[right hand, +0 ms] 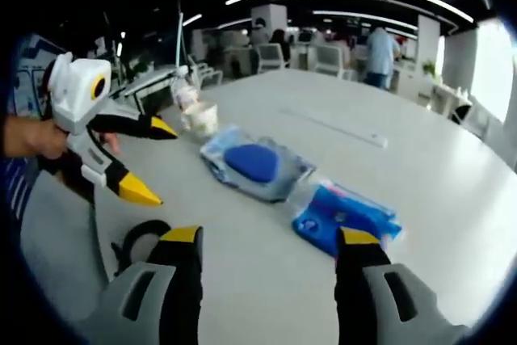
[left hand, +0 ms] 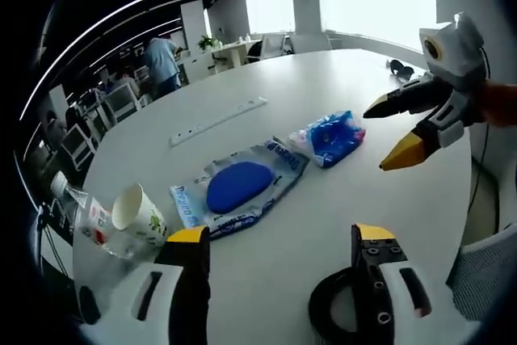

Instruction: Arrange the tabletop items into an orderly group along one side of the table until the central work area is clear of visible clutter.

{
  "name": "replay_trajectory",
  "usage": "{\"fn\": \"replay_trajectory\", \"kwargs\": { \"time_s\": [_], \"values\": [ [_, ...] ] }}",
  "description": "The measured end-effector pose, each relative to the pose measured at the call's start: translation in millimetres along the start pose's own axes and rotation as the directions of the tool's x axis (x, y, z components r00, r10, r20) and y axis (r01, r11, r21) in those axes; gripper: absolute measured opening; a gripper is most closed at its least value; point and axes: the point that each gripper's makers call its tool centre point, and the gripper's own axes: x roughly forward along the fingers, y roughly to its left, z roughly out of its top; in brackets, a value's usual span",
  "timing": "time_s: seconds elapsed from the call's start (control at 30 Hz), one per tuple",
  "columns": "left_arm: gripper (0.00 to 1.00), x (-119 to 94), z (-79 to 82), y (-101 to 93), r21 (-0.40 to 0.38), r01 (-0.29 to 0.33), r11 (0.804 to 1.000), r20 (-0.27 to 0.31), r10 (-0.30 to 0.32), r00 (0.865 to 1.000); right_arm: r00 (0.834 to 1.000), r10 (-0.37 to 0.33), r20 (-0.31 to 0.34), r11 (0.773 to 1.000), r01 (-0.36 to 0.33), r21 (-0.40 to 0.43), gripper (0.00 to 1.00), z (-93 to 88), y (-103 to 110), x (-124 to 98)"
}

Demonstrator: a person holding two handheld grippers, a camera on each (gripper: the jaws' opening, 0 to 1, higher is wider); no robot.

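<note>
Blown-out window glare, dim edges (fisheye warp), mild blur.

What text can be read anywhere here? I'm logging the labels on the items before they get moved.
None reads in full.
Clear plastic packet with the blue oval pad: blue print along its edges, too blurred to quote.
Small blue and white plastic packet: print too small.
White paper cup: green marks, no legible words.
Clear plastic bottle with red and white label: label too small.

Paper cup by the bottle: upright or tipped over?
Tipped. In the left gripper view the paper cup lies on its side on the table, mouth showing, against the plastic bottle.
</note>
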Motion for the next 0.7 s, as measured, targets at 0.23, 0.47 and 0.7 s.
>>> {"fn": "replay_trajectory", "kwargs": {
  "time_s": [0.23,0.47,0.7],
  "values": [
    [0.69,-5,-8.5,1.1,-0.003,0.004,1.000,-0.012,-0.004,1.000,1.000,0.018,0.002,1.000,-0.018,-0.008,0.59,1.4,10,4],
    [0.68,-11,-19.0,0.5,-0.007,0.006,1.000,-0.025,-0.006,1.000,0.999,0.046,-0.011,0.999,-0.046,-0.014,0.57,-0.4,19,7],
    [0.66,-13,-28.8,-3.7,-0.011,0.016,1.000,-0.036,-0.016,0.999,0.997,0.069,-0.017,0.998,-0.070,-0.011,0.53,-4.1,31,10]
  ]
}}
